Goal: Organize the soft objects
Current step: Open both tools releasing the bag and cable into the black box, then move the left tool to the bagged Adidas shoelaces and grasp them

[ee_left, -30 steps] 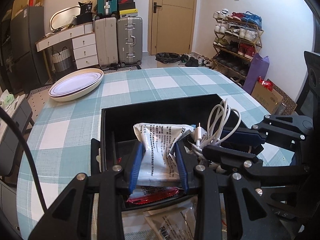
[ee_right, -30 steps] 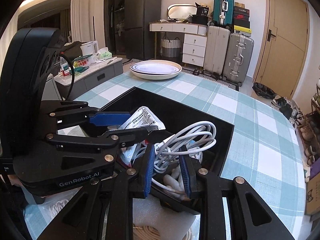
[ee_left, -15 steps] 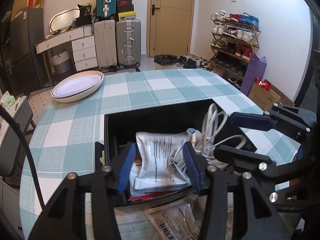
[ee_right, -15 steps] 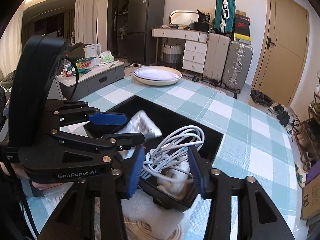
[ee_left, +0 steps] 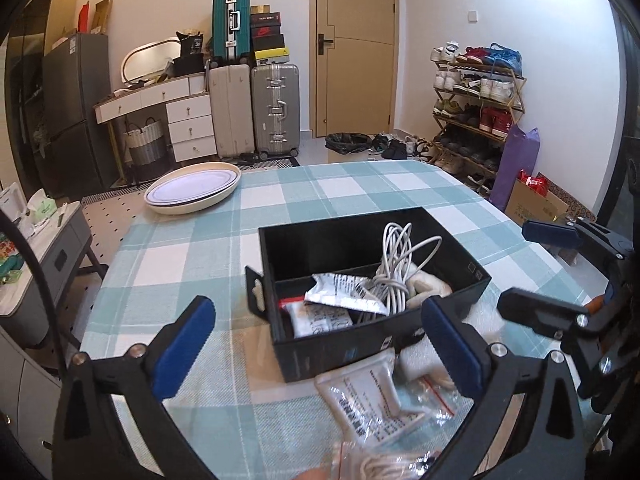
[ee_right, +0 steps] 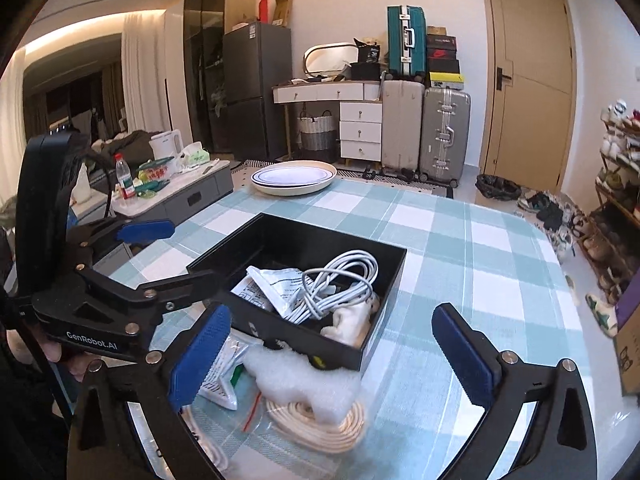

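A black box (ee_left: 276,248) (ee_right: 390,276) stands on the checked table. In it lie a white printed pouch (ee_left: 340,290) (ee_right: 276,284), a coiled white cable (ee_left: 394,264) (ee_right: 340,280) and a cream soft item (ee_left: 430,286) (ee_right: 348,320). In front of the box lie another printed pouch (ee_left: 368,388), a white foam piece (ee_right: 304,378) and a coiled cream rope (ee_right: 320,424). My left gripper (ee_left: 320,344) is open and empty above the near pile. My right gripper (ee_right: 332,360) is open and empty, to the right of the left one.
A cream oval plate (ee_left: 192,192) (ee_right: 294,176) sits at the table's far left. The table (ee_left: 360,188) is covered with a teal and white cloth. Suitcases, a dresser, a door and a shoe rack stand beyond the table.
Both grippers opened and pulled back. The left let go of the printed pouch and the right let go of the white cable; both now lie in the black box.
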